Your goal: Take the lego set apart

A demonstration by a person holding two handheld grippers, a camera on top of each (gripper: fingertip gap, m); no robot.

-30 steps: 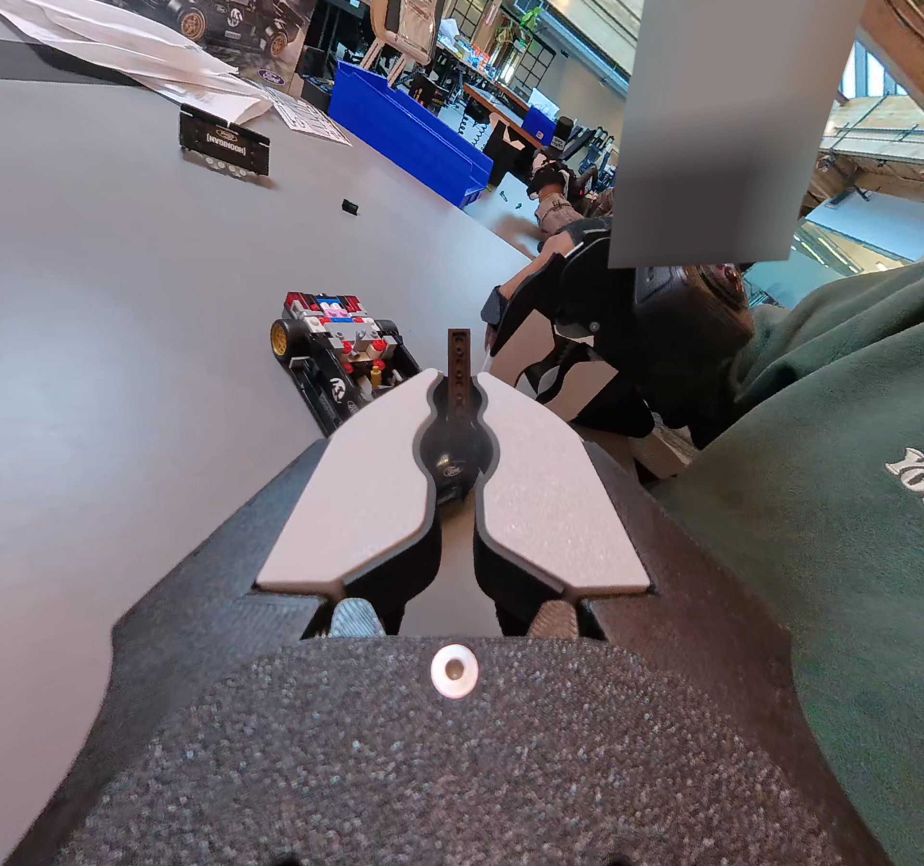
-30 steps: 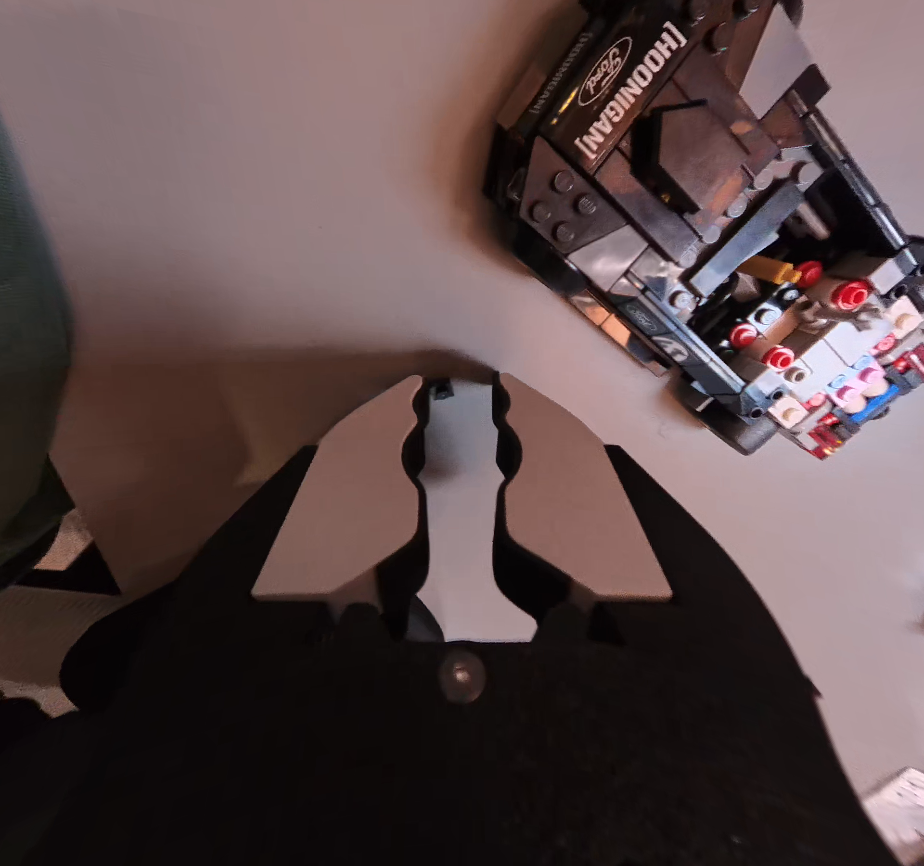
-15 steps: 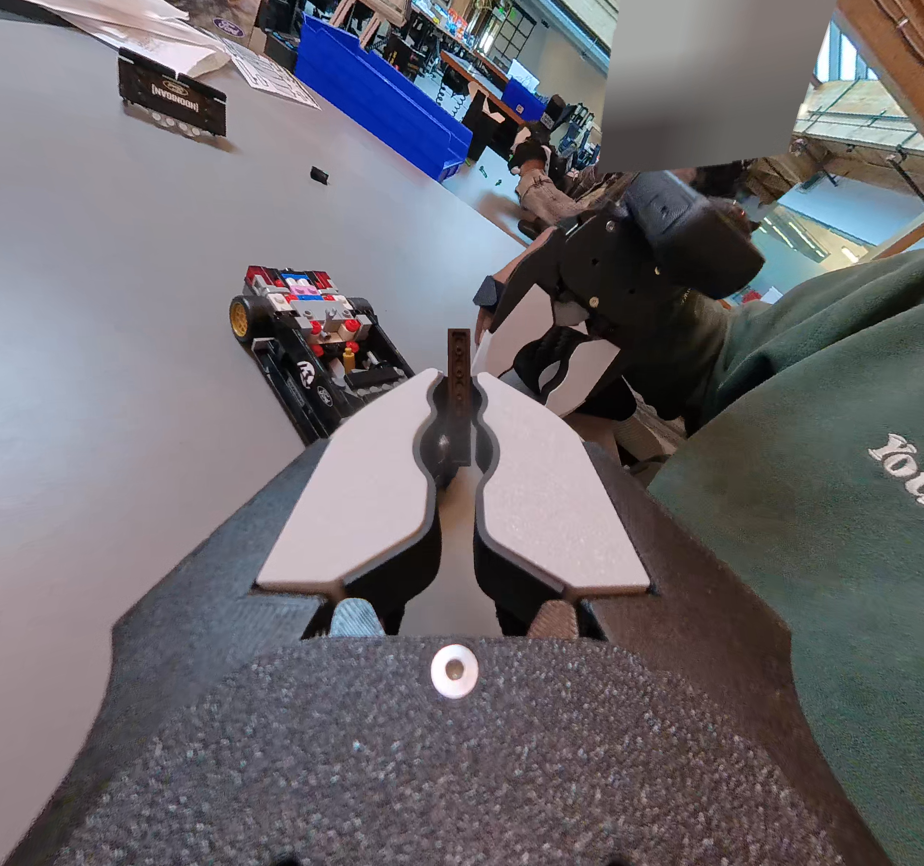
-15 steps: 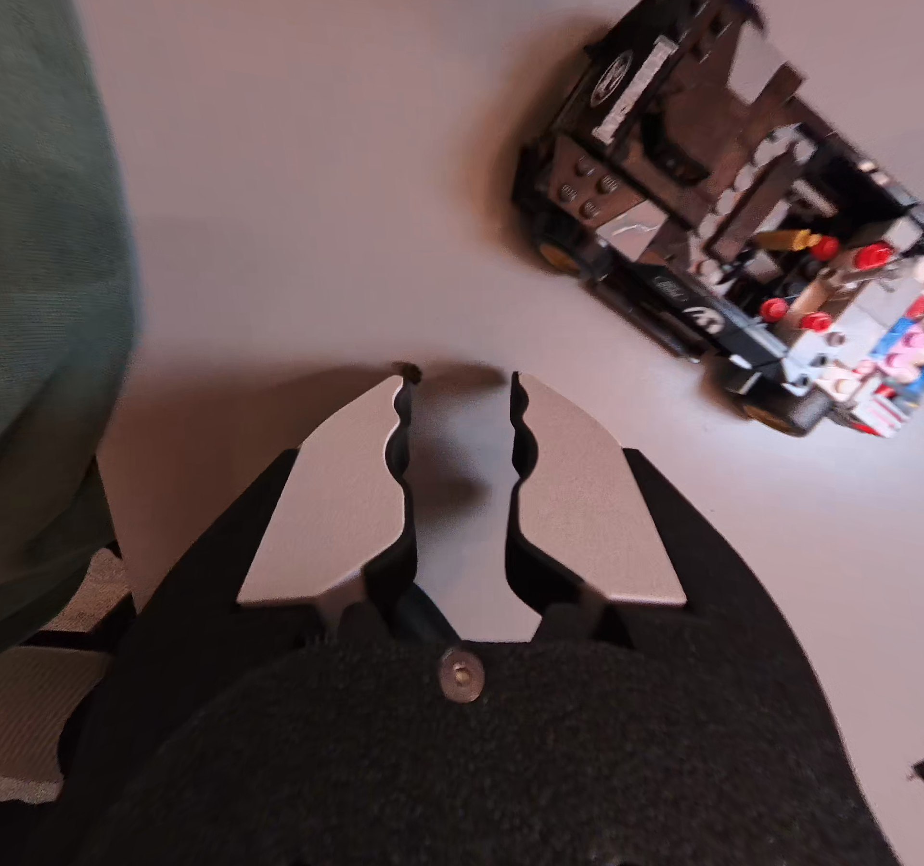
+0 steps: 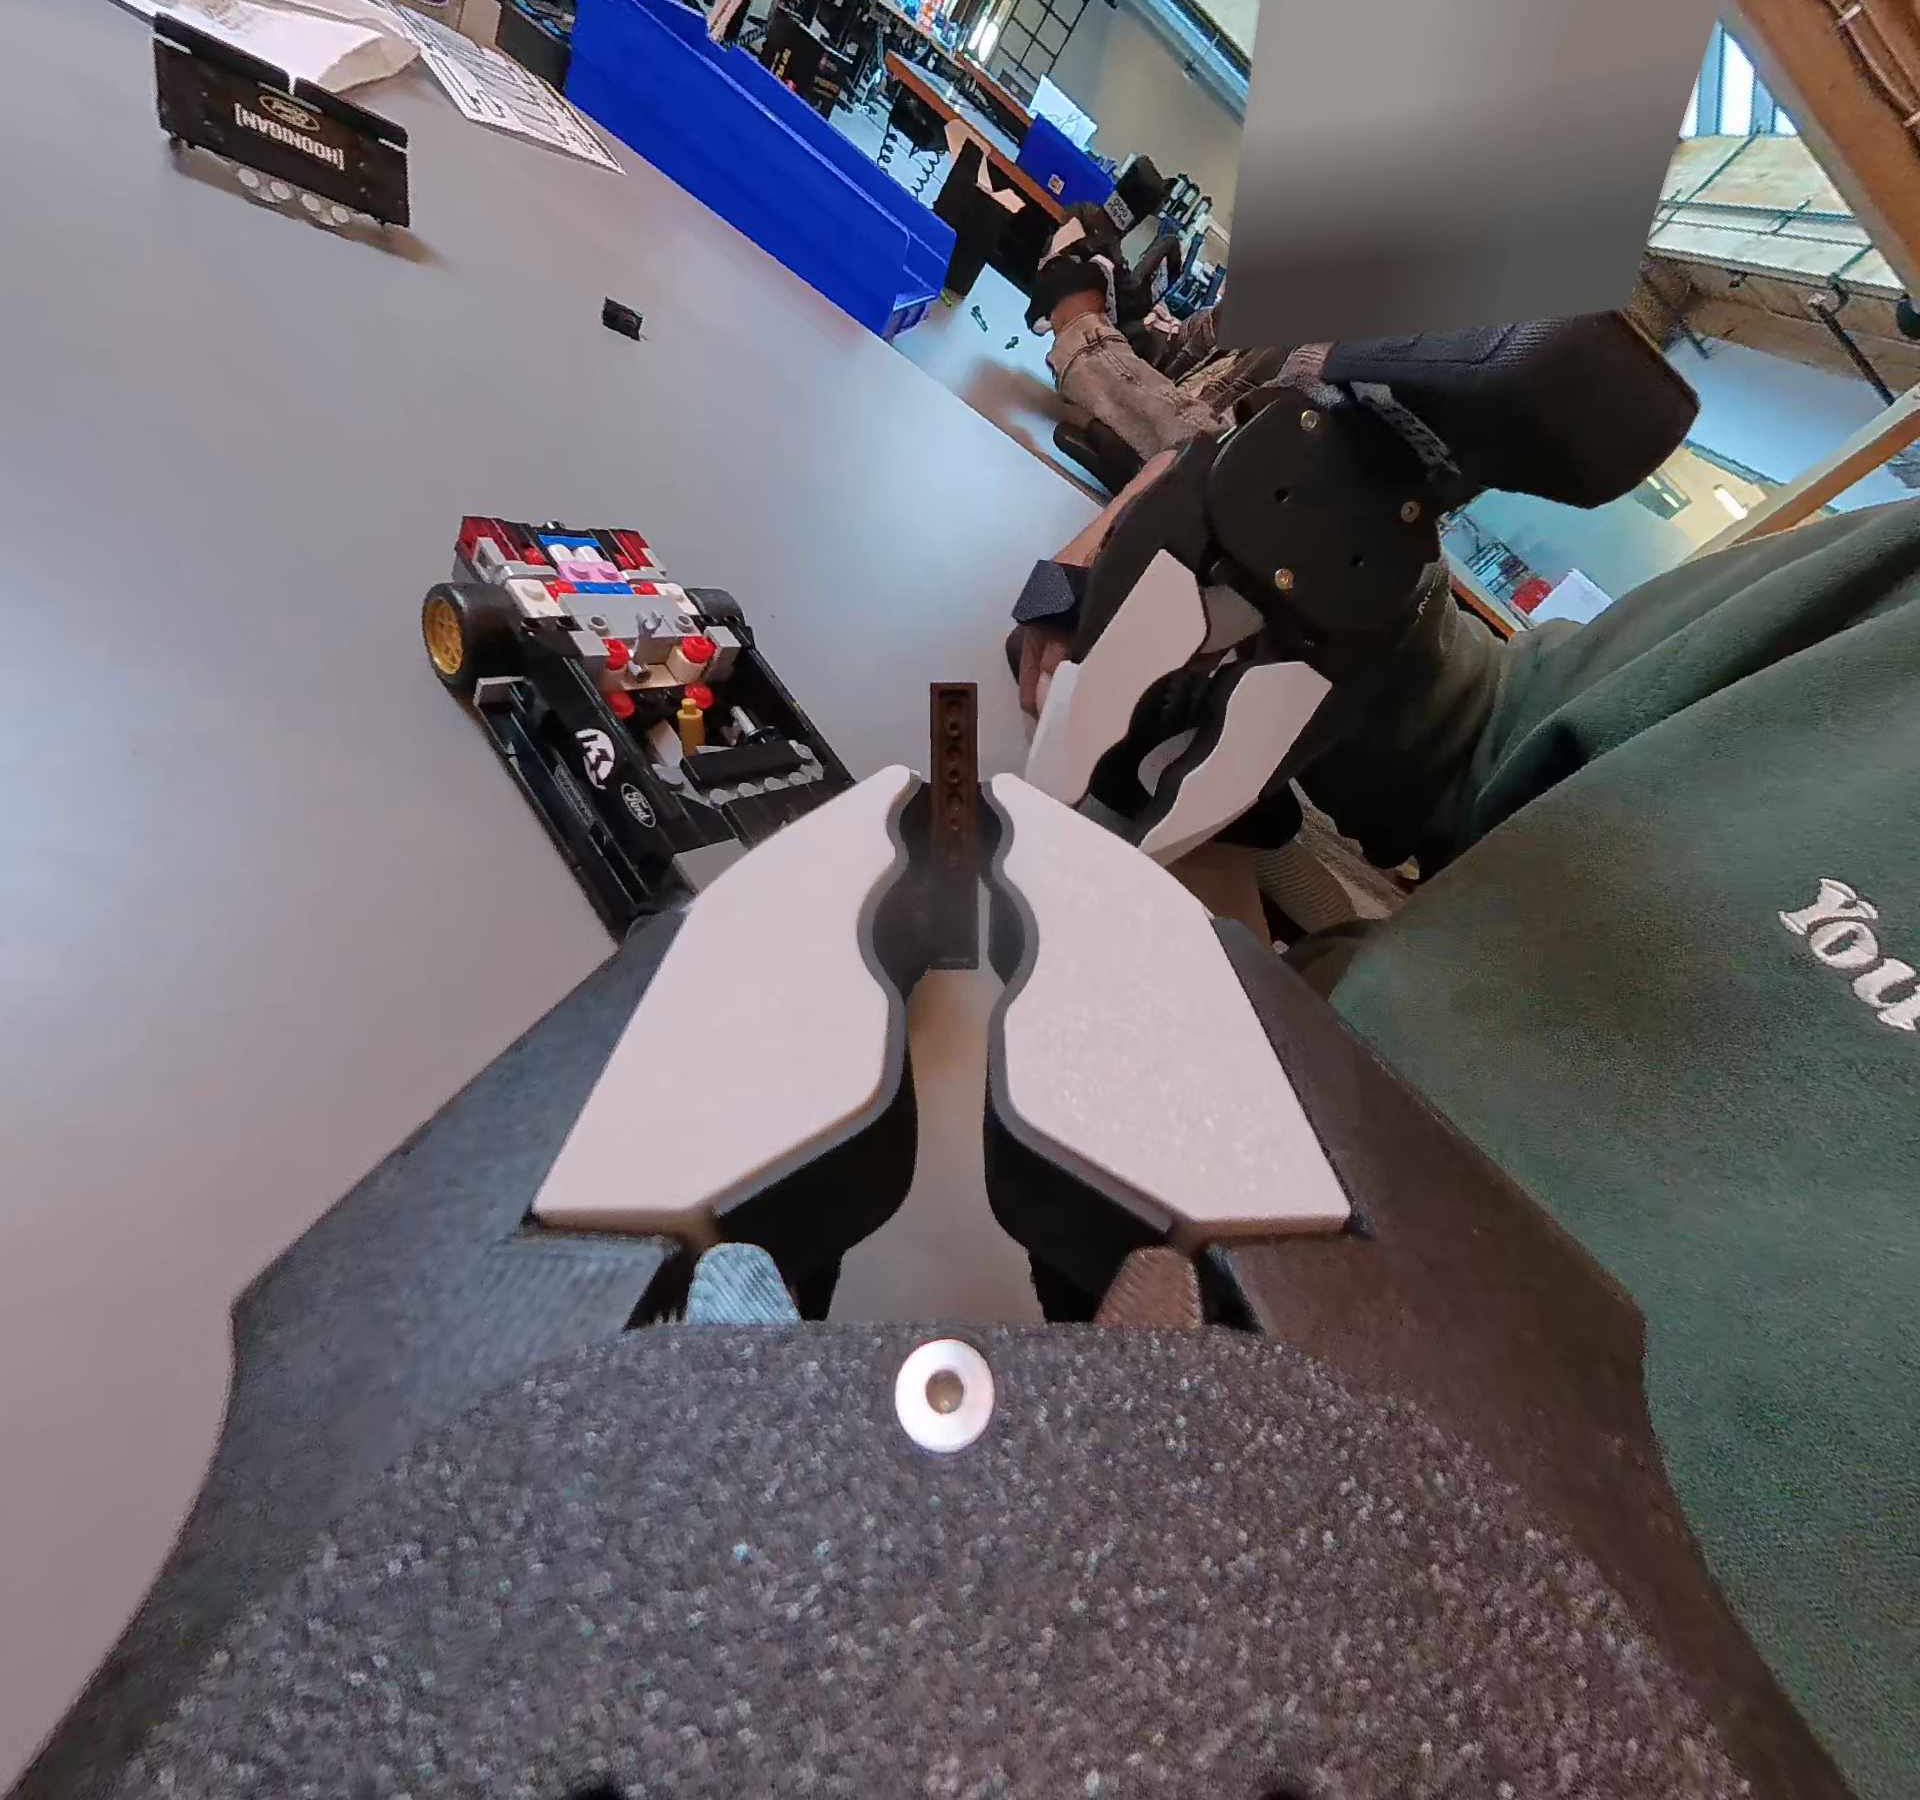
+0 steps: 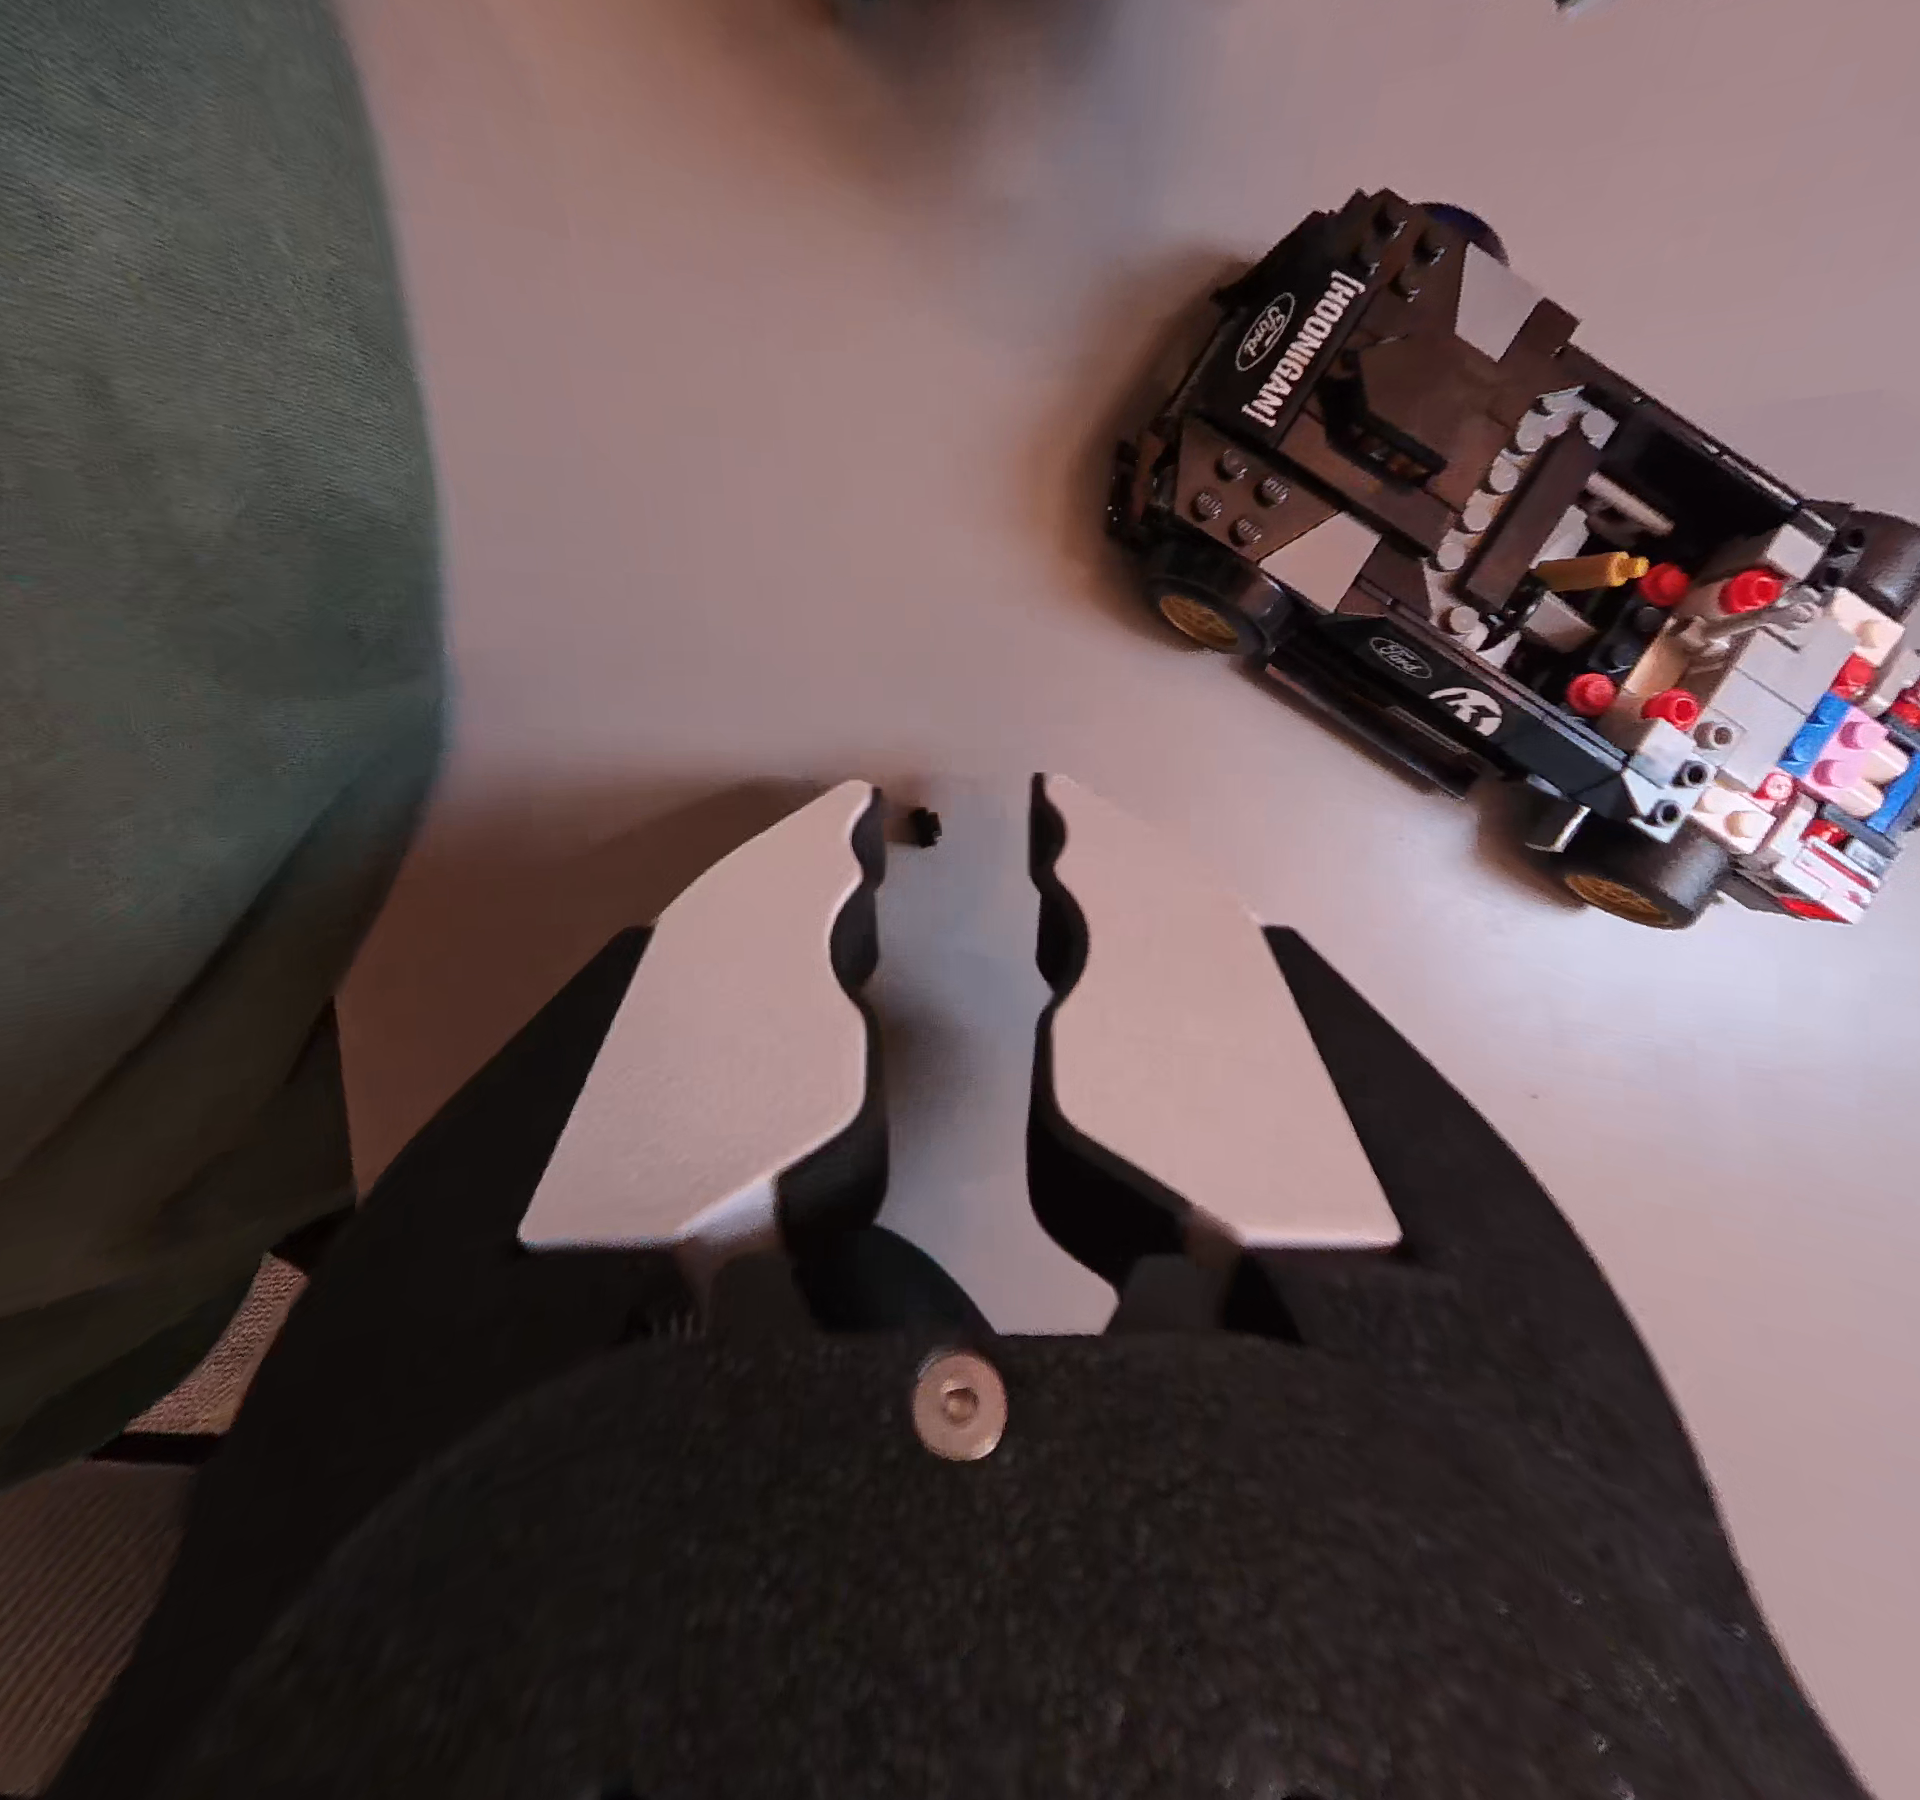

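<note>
Left tool (image 5: 948, 794) seemingly clamping plate (image 5: 954, 763)

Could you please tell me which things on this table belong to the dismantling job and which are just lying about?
Part of the job:
- lego car
- dark strip piece in the left gripper
- tiny black piece by the open right gripper
- removed black panel

Lying about:
- blue bin
- papers

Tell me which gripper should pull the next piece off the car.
Right. The right gripper is open and empty over the table, with the lego car just ahead of it. The left gripper is shut on a thin dark plate and would first have to set it down.
</note>
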